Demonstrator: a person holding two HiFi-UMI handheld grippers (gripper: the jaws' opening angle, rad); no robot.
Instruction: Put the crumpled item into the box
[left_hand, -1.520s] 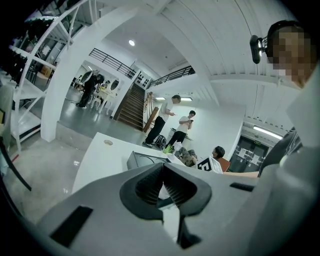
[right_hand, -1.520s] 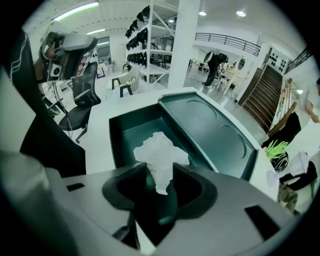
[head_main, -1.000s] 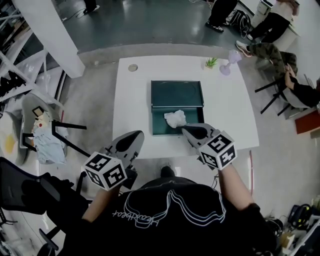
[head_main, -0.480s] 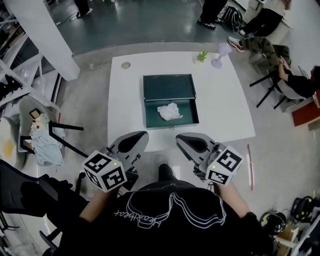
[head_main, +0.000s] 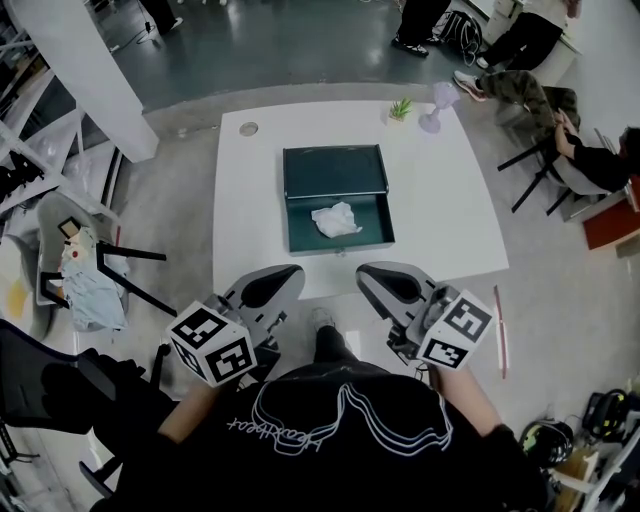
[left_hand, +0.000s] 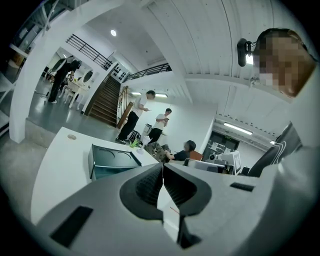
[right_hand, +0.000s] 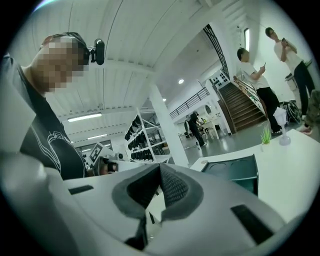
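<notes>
Both grippers hang off the table's (head_main: 440, 220) 6 o'clock edge, close to the person's chest, well apart from the box (head_main: 368, 232). The left gripper (head_main: 272, 284) sits at about 7 o'clock, jaws pressed together, nothing between them. The right gripper (head_main: 388, 281), at about 5 o'clock, is the same: jaws together and empty.

And there's the crumpled item (head_main: 336, 219), white, lying inside the dark green box, in its 6 o'clock half, near the middle of the floor. The lid lies flat open toward 12 o'clock. The box sits mid-table.

Up at the table's 1 o'clock corner stand a small green plant (head_main: 400, 108) and a pale purple ornament (head_main: 436, 108) just beside it. A small round disc (head_main: 249, 129) rests at 11 o'clock.
</notes>
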